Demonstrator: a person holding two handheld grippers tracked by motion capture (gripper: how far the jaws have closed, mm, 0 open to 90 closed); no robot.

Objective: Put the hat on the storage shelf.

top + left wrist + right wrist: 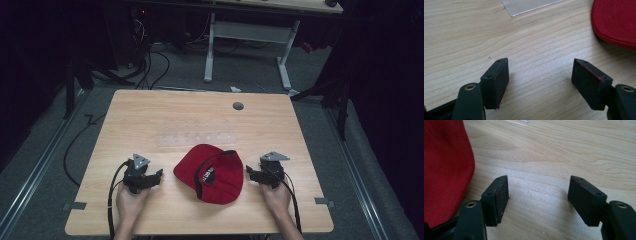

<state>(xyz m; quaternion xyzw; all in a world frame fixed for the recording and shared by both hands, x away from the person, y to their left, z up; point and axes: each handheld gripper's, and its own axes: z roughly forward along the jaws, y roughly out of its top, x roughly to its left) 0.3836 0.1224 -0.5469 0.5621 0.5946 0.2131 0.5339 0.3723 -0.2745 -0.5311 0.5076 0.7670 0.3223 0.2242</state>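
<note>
A pale wooden table with a fine, straight grain and rounded corners holds a red fabric cap near its front edge, midway between two hand-held grippers. The cap lies with its curved brim toward the far left and its dark inner band showing. The left gripper rests on the table left of the cap, jaws apart with only bare wood between its black rectangular pads. The right gripper sits just right of the cap, jaws also wide apart and holding nothing. A clear flat plastic sheet lies just beyond the cap. Open tabletop stretches to the far edge.
</note>
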